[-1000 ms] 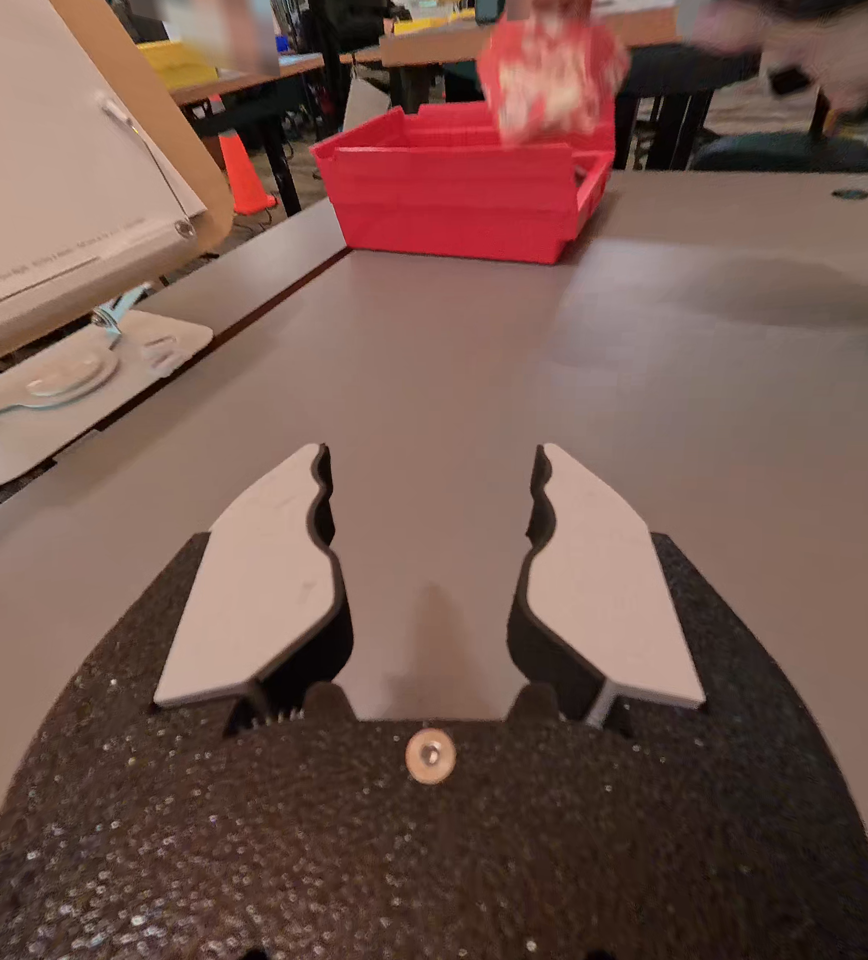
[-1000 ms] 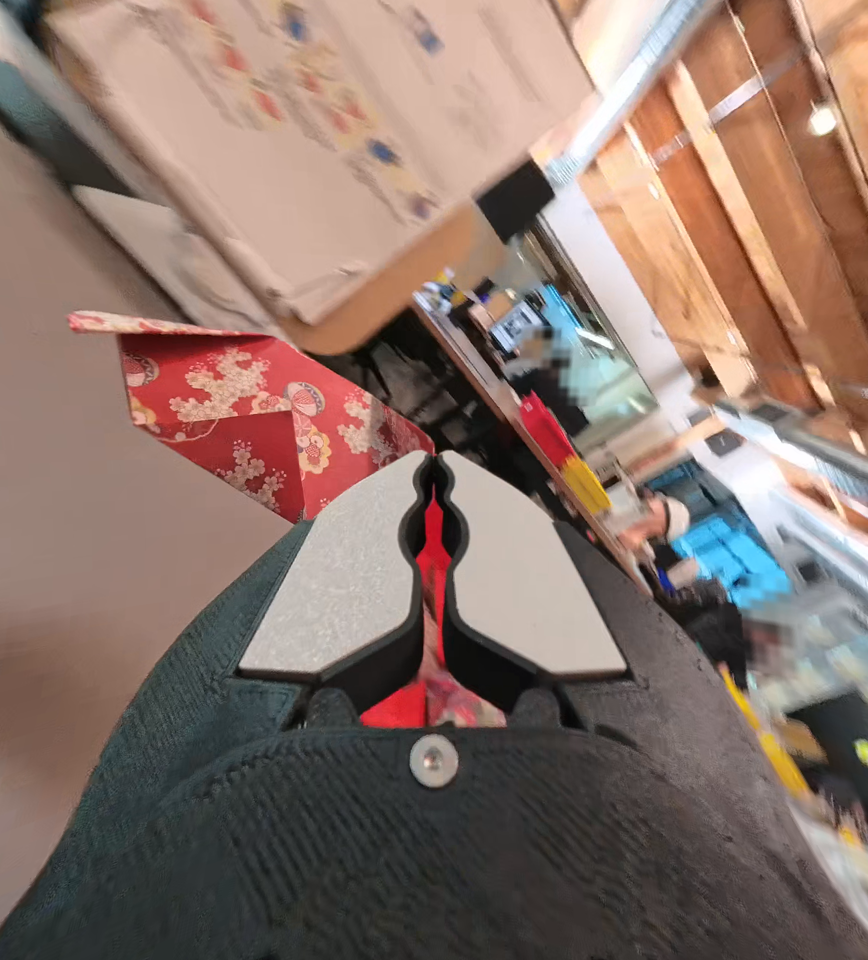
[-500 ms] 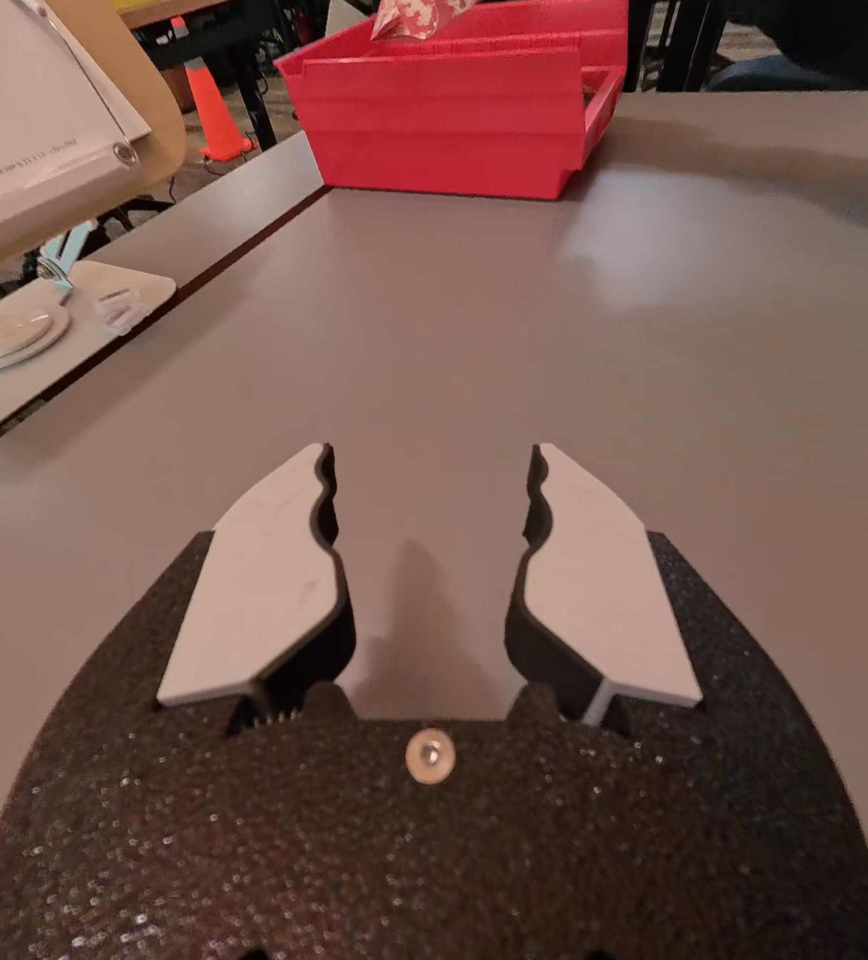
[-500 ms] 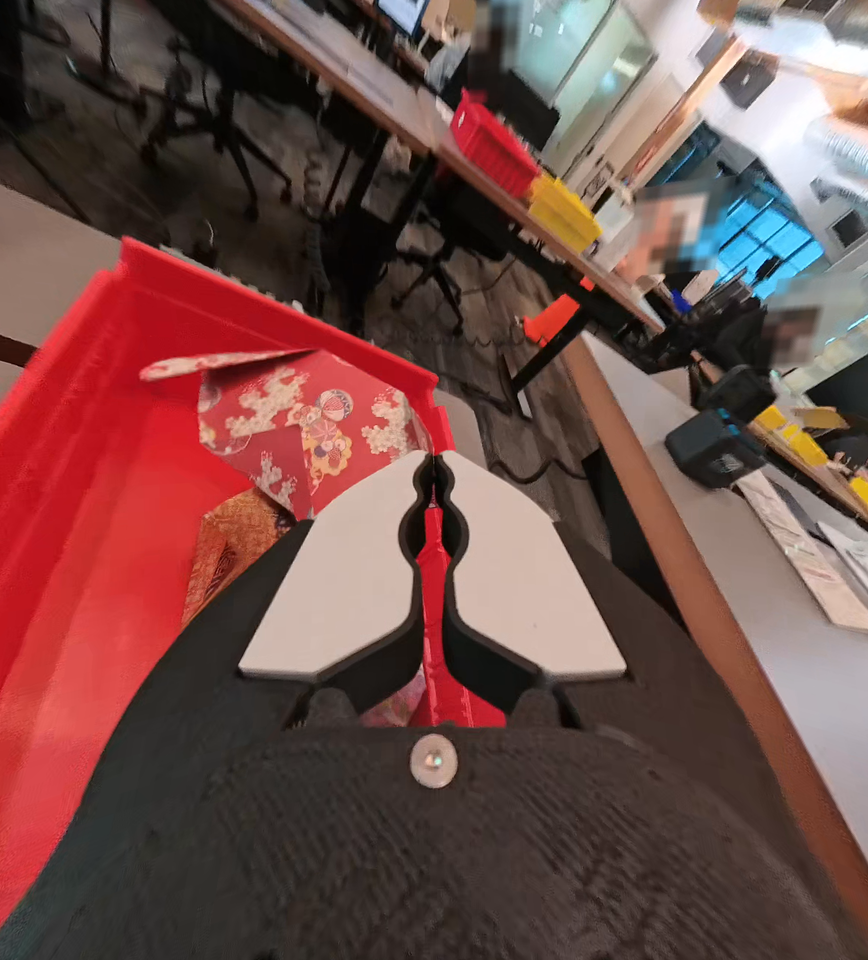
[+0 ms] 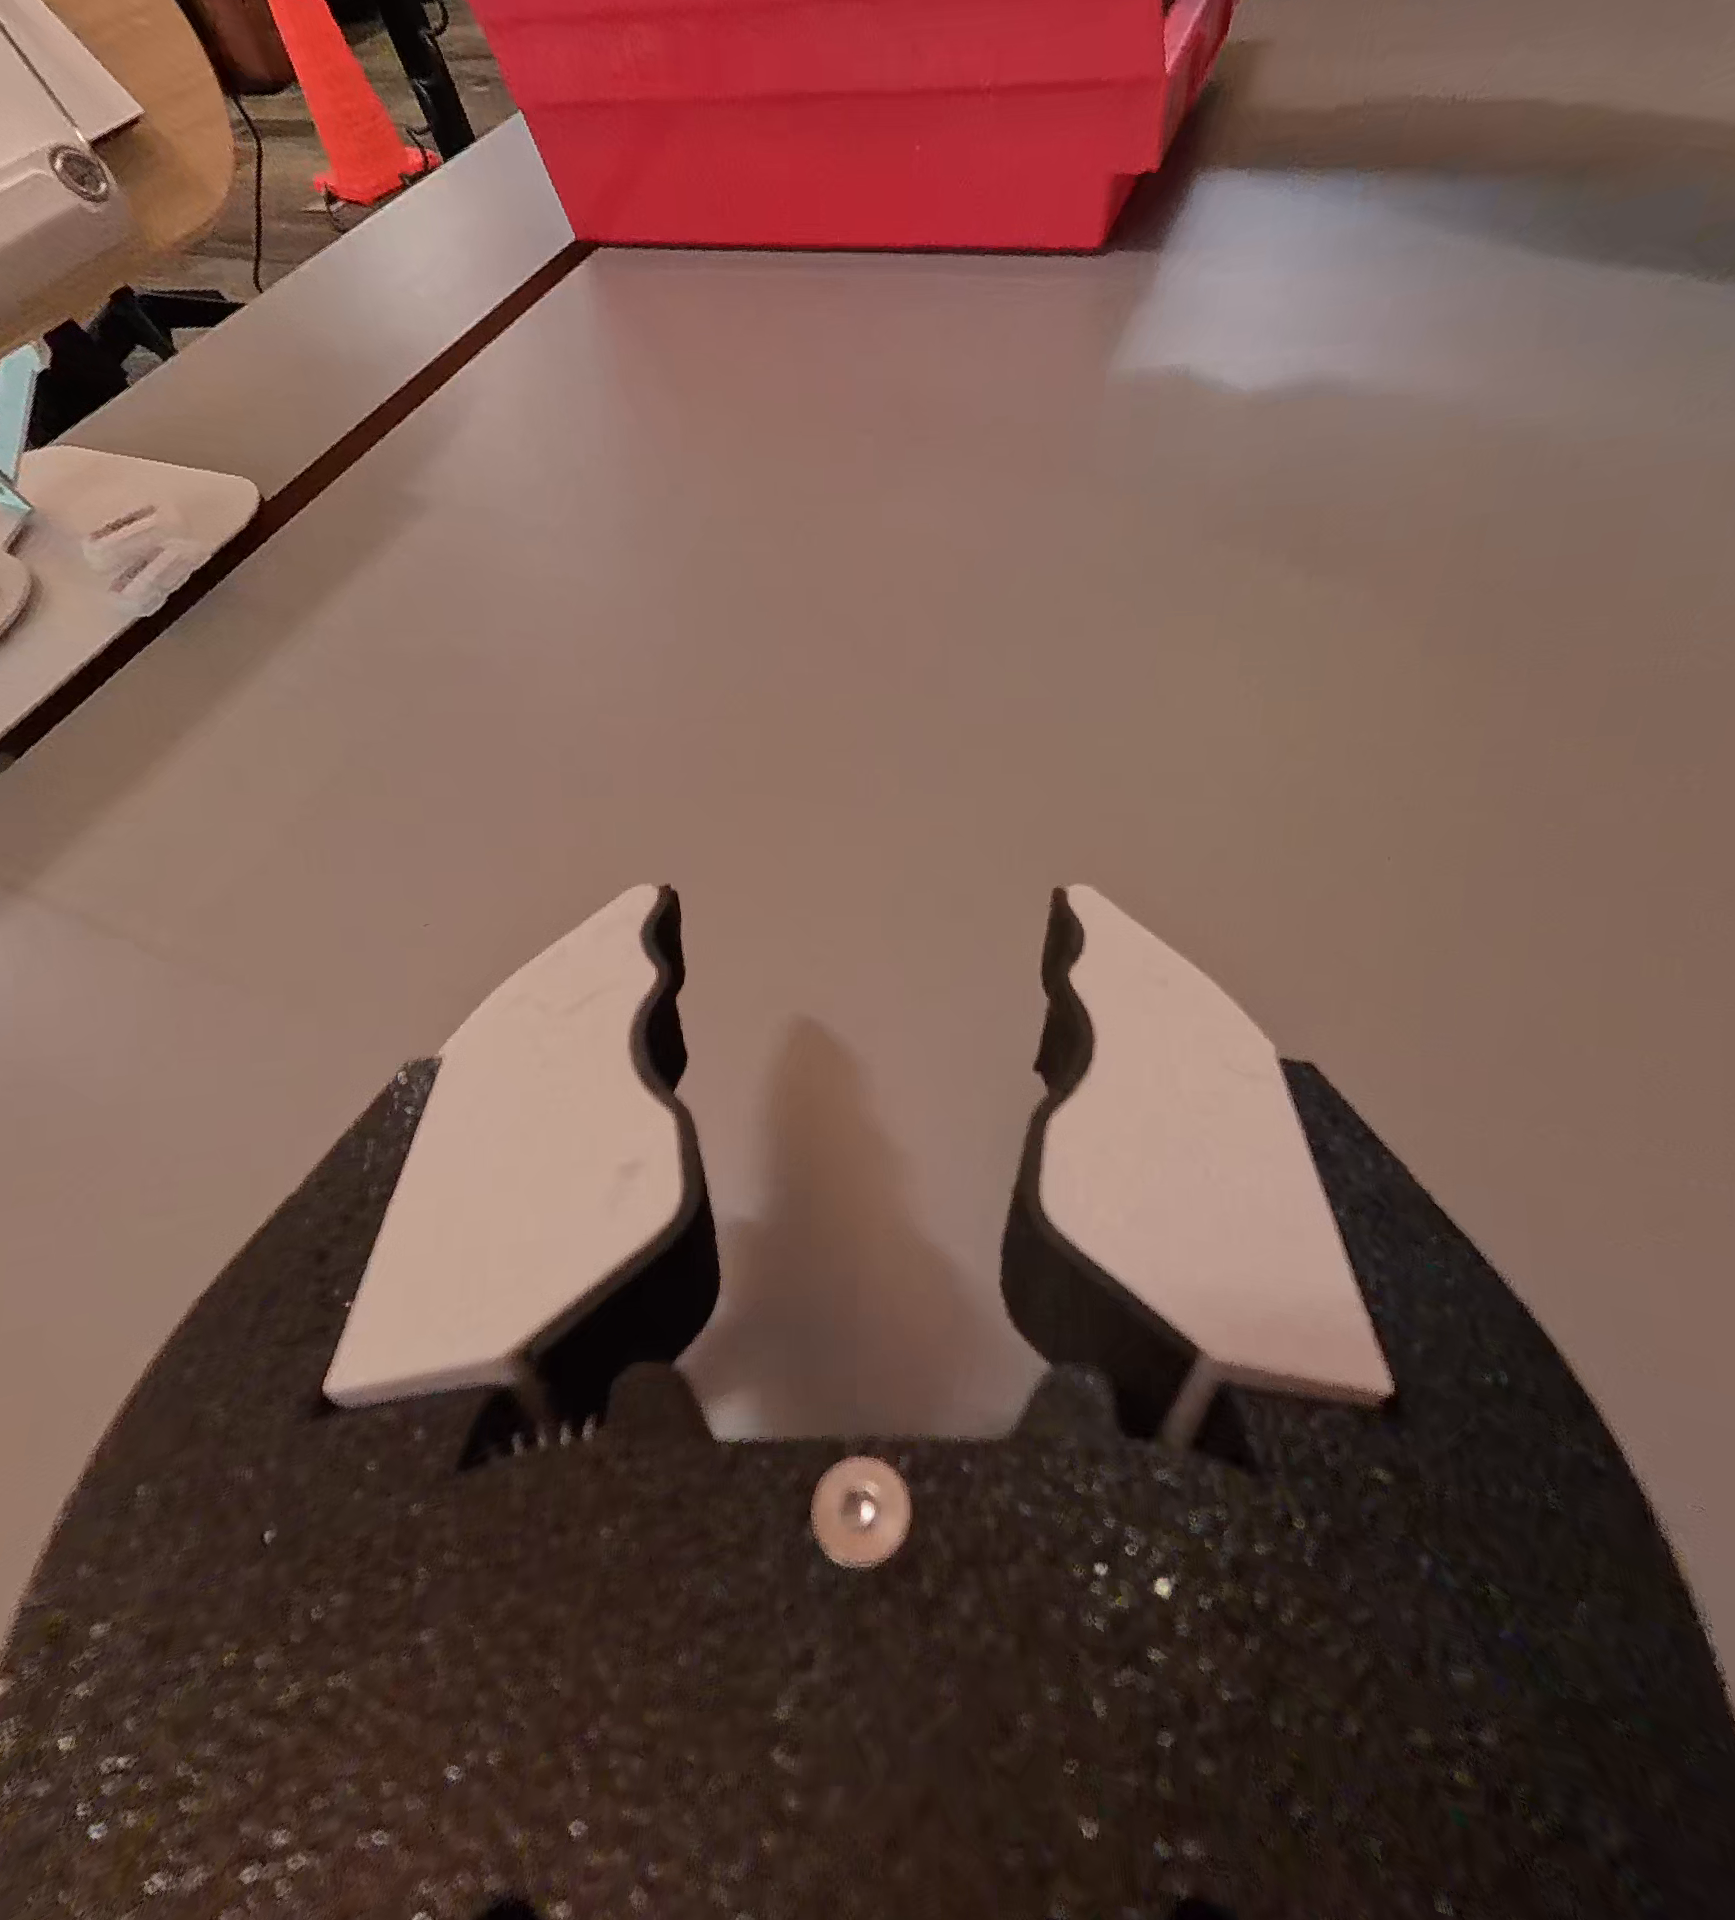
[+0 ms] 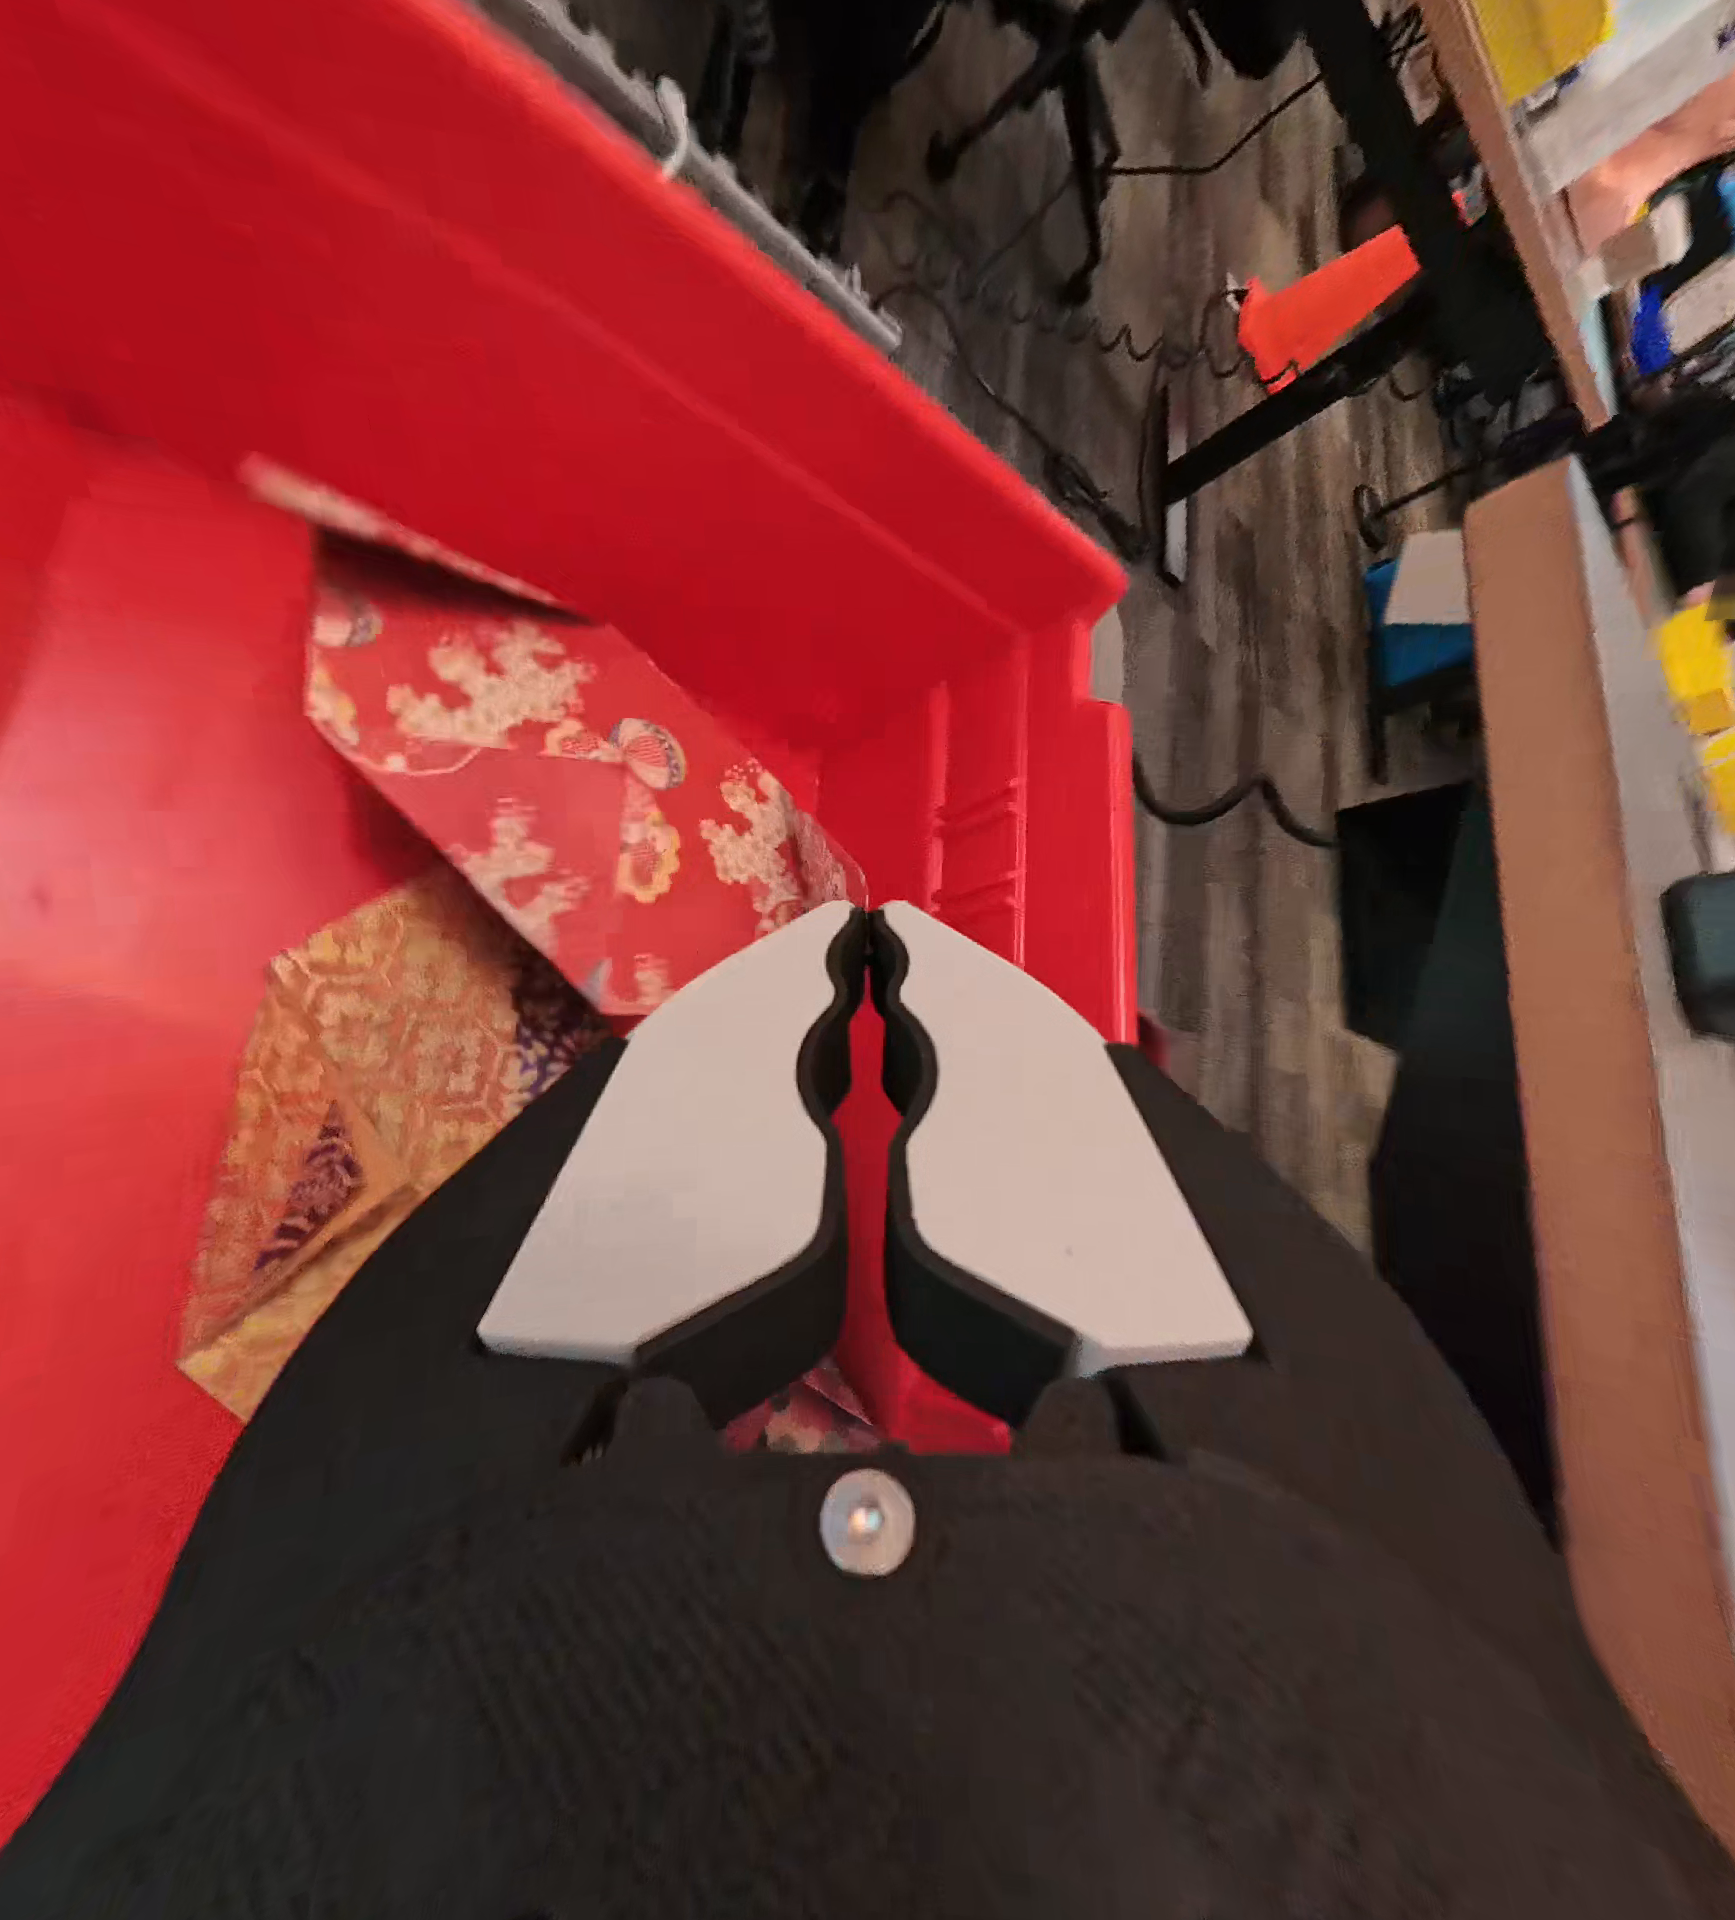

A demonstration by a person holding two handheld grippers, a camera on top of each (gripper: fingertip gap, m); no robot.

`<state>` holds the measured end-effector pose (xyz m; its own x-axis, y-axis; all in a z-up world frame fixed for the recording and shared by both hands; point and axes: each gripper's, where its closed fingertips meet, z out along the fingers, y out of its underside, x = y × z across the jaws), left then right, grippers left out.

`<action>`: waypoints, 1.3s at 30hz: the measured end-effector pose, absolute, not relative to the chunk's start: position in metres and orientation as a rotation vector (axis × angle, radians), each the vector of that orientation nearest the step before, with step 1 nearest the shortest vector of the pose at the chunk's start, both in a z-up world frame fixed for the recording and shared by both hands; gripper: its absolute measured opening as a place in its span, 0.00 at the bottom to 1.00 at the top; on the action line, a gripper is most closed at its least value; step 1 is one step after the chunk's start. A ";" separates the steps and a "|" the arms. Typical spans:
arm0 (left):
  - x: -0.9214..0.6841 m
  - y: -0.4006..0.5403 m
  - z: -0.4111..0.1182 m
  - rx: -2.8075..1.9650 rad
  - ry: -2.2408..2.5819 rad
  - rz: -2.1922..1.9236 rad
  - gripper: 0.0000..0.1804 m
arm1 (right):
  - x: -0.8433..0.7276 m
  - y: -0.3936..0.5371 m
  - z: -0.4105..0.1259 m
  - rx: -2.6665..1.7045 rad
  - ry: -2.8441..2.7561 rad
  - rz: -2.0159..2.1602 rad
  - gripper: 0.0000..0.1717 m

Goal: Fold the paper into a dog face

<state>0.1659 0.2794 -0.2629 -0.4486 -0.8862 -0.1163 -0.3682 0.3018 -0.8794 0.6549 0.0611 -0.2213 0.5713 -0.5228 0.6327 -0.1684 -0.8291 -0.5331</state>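
Right tool (image 6: 868, 920) pinches folded red floral paper (image 6: 572, 769) inside red bin (image 6: 634, 343), likely depositing it; left tool (image 5: 863, 904) spread over bare desk (image 5: 946, 623).

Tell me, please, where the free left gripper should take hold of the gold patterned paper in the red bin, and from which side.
Probably the gold paper's exposed outer corner, from above through the red bin's open top: the red floral paper overlaps its other end.
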 end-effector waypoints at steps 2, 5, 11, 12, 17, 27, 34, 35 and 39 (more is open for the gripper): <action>0.166 0.278 -0.264 -1.102 1.973 -1.080 0.36 | 0.656 0.063 -0.228 -2.448 0.435 -1.252 0.00; 0.166 0.278 -0.264 -1.100 1.977 -1.080 0.36 | 0.653 0.070 -0.244 -2.517 0.294 -1.241 0.00; 0.166 0.281 -0.261 -1.122 1.950 -1.118 0.36 | 0.631 0.075 -0.276 -2.641 0.243 -0.921 0.15; 0.166 0.281 -0.261 -1.125 1.946 -1.123 0.36 | 0.626 0.076 -0.277 -2.652 0.213 -0.872 0.18; 0.167 0.282 -0.261 -1.134 1.945 -1.120 0.36 | 0.620 0.056 -0.256 -2.642 0.281 -0.834 0.27; 0.171 0.281 -0.245 -1.081 1.857 -1.157 0.36 | 0.485 0.054 -0.135 -2.071 0.239 -0.837 0.29; 0.159 0.335 -0.190 -1.173 1.609 -0.931 0.32 | 0.329 0.102 -0.178 -1.912 0.092 -0.506 0.25; 0.150 0.352 -0.181 -1.199 1.564 -0.866 0.32 | 0.316 0.104 -0.185 -1.911 0.095 -0.486 0.25; 0.097 0.439 -0.160 -1.341 1.398 -0.571 0.29 | 0.280 0.107 -0.204 -1.982 0.005 -0.438 0.24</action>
<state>0.0967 0.4391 -0.1599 0.1983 -0.9139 -0.3541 -0.4041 0.2529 -0.8790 0.2804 0.1068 -0.2042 0.9328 -0.1969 0.3020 0.1901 -0.4430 -0.8761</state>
